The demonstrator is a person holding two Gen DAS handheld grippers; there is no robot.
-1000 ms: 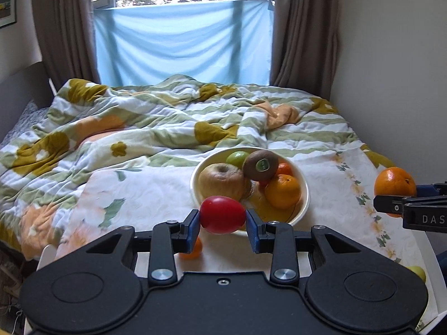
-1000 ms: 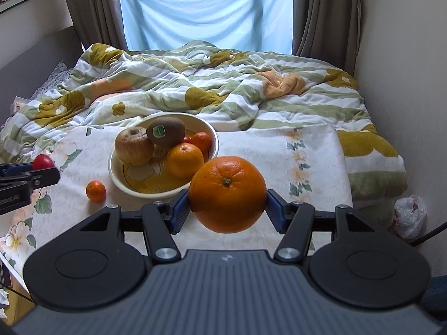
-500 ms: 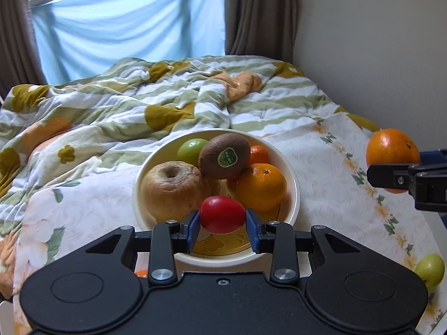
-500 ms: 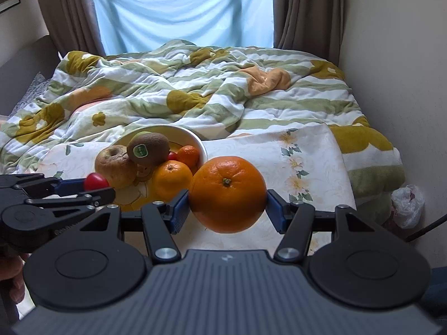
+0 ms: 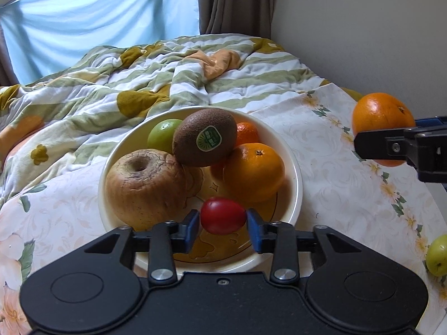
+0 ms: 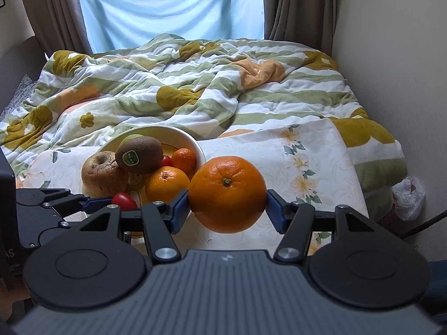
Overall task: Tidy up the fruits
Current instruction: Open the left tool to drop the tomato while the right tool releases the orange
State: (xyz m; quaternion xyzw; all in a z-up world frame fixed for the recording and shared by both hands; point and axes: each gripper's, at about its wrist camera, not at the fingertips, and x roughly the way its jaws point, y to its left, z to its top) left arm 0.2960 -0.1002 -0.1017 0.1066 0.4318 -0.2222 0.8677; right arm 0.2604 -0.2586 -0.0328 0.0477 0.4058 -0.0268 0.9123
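My left gripper [image 5: 223,224] hangs low over the front of the cream bowl [image 5: 296,184]. A small red fruit [image 5: 223,215] sits between its blue pads; the jaws are opening, though both pads still look to touch its sides. The bowl holds a wrinkled brown apple [image 5: 145,184], a kiwi [image 5: 205,136] with a green sticker, an orange [image 5: 252,171], a small mandarin [image 5: 247,134] and a green fruit [image 5: 162,134]. My right gripper [image 6: 227,206] is shut on a large orange [image 6: 227,194], just right of the bowl [image 6: 195,145] and above the floral cloth.
A loose green fruit [image 5: 437,255] lies on the floral cloth [image 5: 335,167] at the far right. Behind the bowl spreads a rumpled striped quilt [image 6: 195,92]. A wall runs along the right side, with a white plastic bag [image 6: 408,201] at its foot.
The left gripper came forward and down with the red fruit, from before the bowl to over its front. The right gripper drifted left toward the bowl, still holding the large orange.
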